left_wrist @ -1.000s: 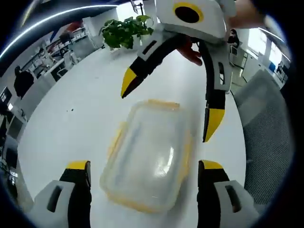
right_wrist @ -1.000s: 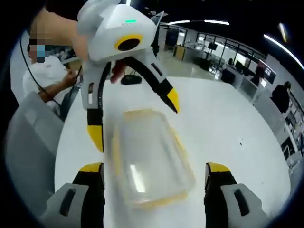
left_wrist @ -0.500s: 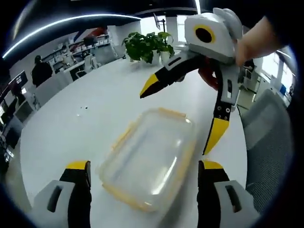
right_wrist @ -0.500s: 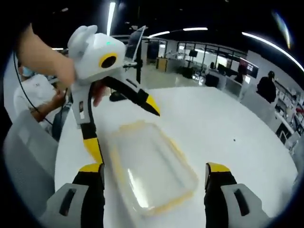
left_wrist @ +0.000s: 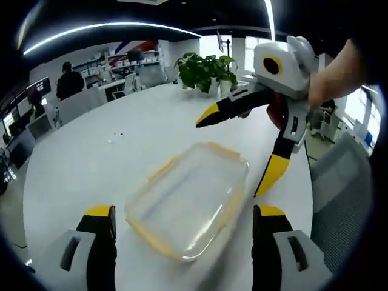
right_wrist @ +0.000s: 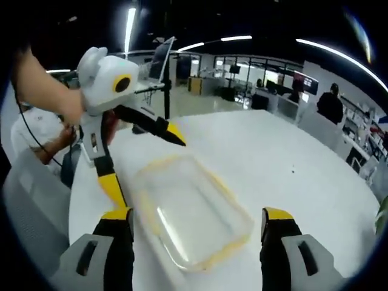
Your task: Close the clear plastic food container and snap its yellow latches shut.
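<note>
Unlabelled clear container (left_wrist: 189,204), no writing

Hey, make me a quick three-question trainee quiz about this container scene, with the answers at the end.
1. True or false: the right tongs are clamped on the clear plastic food container.
2. What stands at the far edge of the white table in the left gripper view?
A. potted plant
B. kettle
C. lamp
3. Fill in: the container's rim is ____ in colour.

Key
1. False: both the right tongs and the left tongs are open, apart from the container.
2. A, the potted plant.
3. Yellow.
</note>
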The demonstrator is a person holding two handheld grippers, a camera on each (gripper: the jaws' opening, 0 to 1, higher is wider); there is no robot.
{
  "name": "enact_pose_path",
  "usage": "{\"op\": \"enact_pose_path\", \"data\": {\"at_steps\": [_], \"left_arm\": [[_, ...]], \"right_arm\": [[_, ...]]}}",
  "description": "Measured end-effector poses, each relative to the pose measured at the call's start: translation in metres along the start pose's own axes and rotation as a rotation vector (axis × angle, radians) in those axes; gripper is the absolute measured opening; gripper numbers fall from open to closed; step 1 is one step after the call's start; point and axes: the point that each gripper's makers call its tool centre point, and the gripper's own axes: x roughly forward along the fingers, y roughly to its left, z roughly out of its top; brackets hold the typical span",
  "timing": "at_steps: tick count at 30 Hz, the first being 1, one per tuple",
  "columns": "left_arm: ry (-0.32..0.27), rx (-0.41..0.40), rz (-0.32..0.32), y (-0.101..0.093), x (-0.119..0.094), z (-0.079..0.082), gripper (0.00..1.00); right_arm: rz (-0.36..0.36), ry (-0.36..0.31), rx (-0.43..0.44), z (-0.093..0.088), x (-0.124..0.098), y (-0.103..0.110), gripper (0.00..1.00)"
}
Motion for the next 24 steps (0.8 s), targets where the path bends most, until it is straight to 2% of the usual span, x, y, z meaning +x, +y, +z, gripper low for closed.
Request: {"op": "enact_pose_path", "data": {"at_steps": [7, 12, 24], "left_arm": [[0.002, -0.022, 0.008, -0.001, -0.002, -0.005, 0.93], [-0.022, -0.076, 0.015, -0.001, -0.005, -0.005, 0.94], [-0.028, -0.119, 0.034, -0.014, -0.015, -0.016, 0.91]], "right_arm": [[-0.006, 0.005, 0.018, -0.003, -0.003, 0.001, 0.87], [-0.007, 0.002, 0.031, -0.006, -0.008, 0.005, 0.87], [-0.044, -0.011, 0.095, -0.016, -0.021, 0.012, 0.88]]}}
